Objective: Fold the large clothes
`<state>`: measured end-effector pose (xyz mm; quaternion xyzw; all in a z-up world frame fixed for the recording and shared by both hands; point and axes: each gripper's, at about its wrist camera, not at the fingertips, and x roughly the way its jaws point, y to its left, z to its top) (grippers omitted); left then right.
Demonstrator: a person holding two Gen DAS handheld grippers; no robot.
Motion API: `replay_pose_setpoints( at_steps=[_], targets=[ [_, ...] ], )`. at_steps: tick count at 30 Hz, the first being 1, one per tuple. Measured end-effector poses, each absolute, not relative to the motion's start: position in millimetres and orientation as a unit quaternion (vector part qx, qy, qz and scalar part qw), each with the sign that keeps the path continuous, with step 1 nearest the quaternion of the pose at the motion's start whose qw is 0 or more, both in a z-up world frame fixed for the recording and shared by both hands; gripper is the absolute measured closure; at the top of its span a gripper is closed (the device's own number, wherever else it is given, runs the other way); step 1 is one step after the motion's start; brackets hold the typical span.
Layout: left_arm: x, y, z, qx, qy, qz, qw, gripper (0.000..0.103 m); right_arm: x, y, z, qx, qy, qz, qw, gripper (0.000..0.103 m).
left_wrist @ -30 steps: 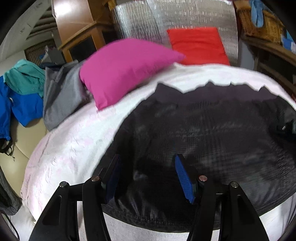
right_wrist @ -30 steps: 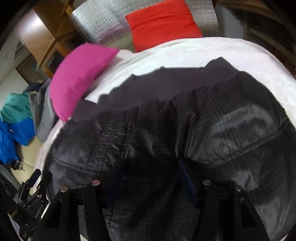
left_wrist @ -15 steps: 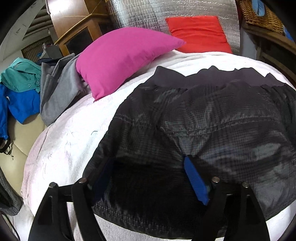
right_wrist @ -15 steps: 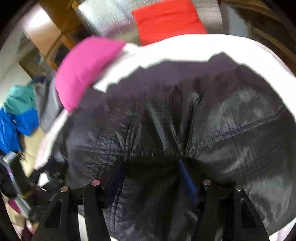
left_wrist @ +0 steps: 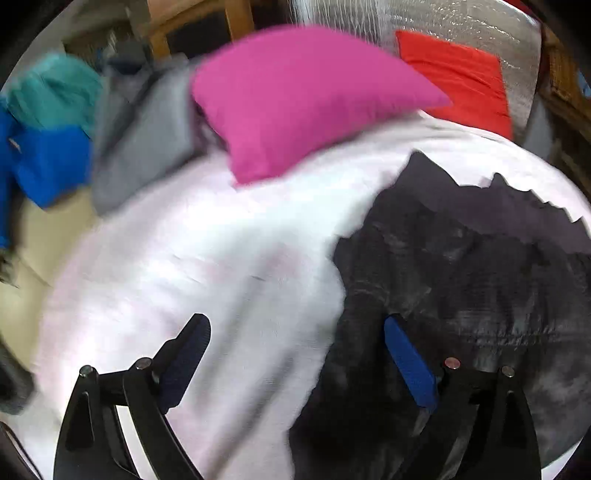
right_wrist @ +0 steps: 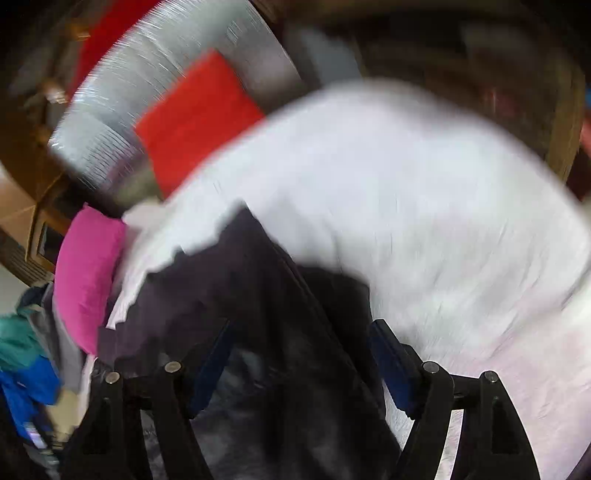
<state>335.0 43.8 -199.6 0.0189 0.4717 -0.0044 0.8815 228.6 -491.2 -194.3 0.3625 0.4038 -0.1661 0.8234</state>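
A large black quilted garment (left_wrist: 461,295) lies on the white bed cover (left_wrist: 221,258), its ribbed hem toward the pillows. In the left wrist view my left gripper (left_wrist: 295,332) is open and empty, over the garment's left edge, left finger over bare cover. In the right wrist view the garment (right_wrist: 258,332) lies under my right gripper (right_wrist: 299,343), which is open and empty over its right edge; the white cover (right_wrist: 424,221) spreads to the right. Both views are motion-blurred.
A pink pillow (left_wrist: 295,99) and a red pillow (left_wrist: 461,74) lie at the head of the bed before a silver quilted board (left_wrist: 424,22). Grey (left_wrist: 140,140), teal (left_wrist: 51,92) and blue (left_wrist: 44,162) clothes are piled at the left. Wooden furniture stands behind.
Both grippers have swung apart: the left one to the garment's left edge, the right one to its right edge. Both stay open. The garment now looks narrower on the bed.
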Motion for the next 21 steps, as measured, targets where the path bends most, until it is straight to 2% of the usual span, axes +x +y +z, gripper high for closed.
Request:
replay_pose_setpoints(
  at_steps=[2,4,5,6,7,8,10,12,16,18,21],
  targets=[
    [341.4,43.2,-205.5,-0.021,0.490,-0.034,0.871,0.008,237.3,-494.4,-209.5,0.369,0.422,-0.169,0.811,0.023],
    [344.1,44.0,-207.1,-0.050,0.494,-0.049,0.867,0.008,242.5,-490.7,-210.7,0.386,0.404,-0.152,0.815,0.024],
    [346.9,43.1,-208.2,-0.071,0.497,-0.064,0.863,0.012,244.3,-487.0,-207.1,0.383,0.397,-0.143,0.822,0.033],
    [349.7,41.5,-209.2,-0.086,0.500,-0.076,0.858,0.018,245.1,-482.9,-202.7,0.368,0.392,-0.147,0.830,0.047],
    [352.1,37.4,-211.6,-0.099,0.504,-0.087,0.854,0.036,245.3,-477.6,-195.5,0.346,0.386,-0.158,0.840,0.053],
    [351.8,30.1,-214.0,-0.098,0.507,-0.086,0.852,0.041,243.8,-476.2,-191.8,0.339,0.378,-0.160,0.847,0.060],
    [353.2,19.4,-217.3,-0.082,0.507,-0.066,0.855,0.039,241.2,-480.3,-189.0,0.344,0.362,-0.163,0.851,0.060],
    [353.6,11.3,-222.7,-0.074,0.509,-0.055,0.856,0.036,246.0,-486.7,-206.2,0.348,0.390,-0.177,0.834,0.060],
    [340.5,-7.1,-213.7,-0.013,0.494,-0.028,0.869,0.034,236.6,-487.0,-201.8,0.343,0.389,-0.183,0.835,0.054],
    [330.5,-11.2,-205.8,0.008,0.483,-0.014,0.875,0.034,226.5,-480.1,-189.6,0.334,0.377,-0.190,0.843,0.044],
    [307.1,-11.5,-187.8,0.013,0.457,0.001,0.890,0.034,200.9,-461.2,-164.4,0.288,0.331,-0.218,0.871,0.038]
  ],
)
